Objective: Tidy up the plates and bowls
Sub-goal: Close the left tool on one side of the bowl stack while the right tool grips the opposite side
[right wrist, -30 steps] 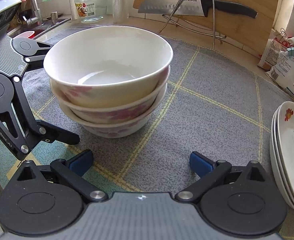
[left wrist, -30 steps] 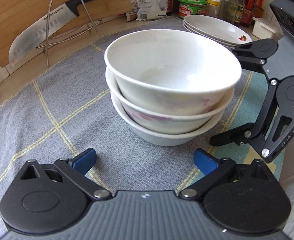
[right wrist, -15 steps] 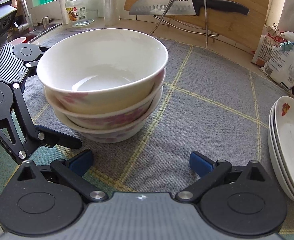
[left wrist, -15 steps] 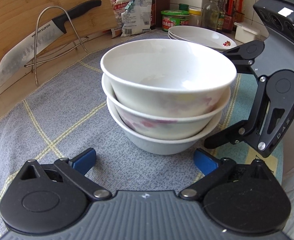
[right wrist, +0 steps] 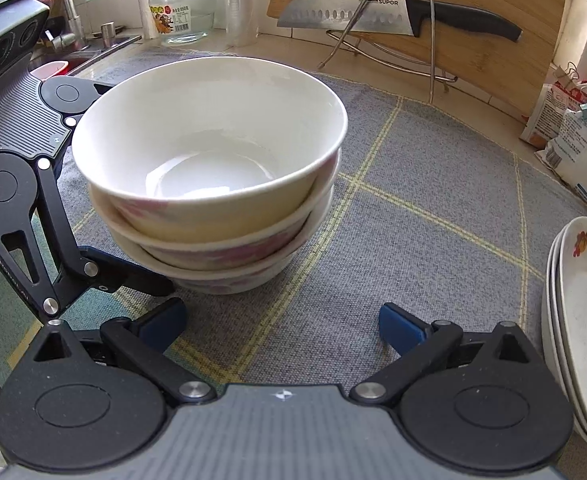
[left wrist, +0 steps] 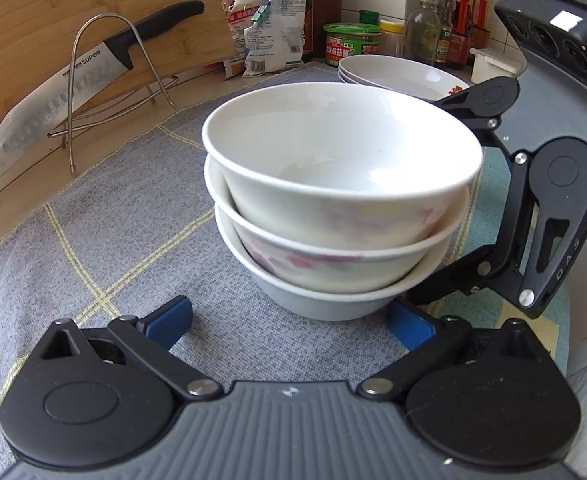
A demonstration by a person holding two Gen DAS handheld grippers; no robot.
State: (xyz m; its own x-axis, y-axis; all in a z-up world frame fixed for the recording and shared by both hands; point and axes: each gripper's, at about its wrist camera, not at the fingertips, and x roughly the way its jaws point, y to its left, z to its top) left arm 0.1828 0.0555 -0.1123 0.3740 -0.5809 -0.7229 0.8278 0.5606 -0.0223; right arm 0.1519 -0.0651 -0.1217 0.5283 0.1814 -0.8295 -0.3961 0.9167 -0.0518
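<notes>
Change: over the last second both grippers have closed in on the stack of three white floral-patterned ceramic bowls, which now fills more of each view.
Left gripper: blue-padded fingers spread, pinching nothing; stack at 12 o'clock.
Right gripper: spread, empty; stack at 11 o'clock.
Meaning: probably a two-sided lift is being lined up.
Plates: stack of white shallow plates at 3 o'clock, well apart.
Surface: grey woven mat with yellow grid lines.
Room: kitchen counter; steel knife with black handle on a wire rack against a wooden board.

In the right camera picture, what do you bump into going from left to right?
Left gripper → stack of bowls → knife → food bags → stack of plates.
</notes>
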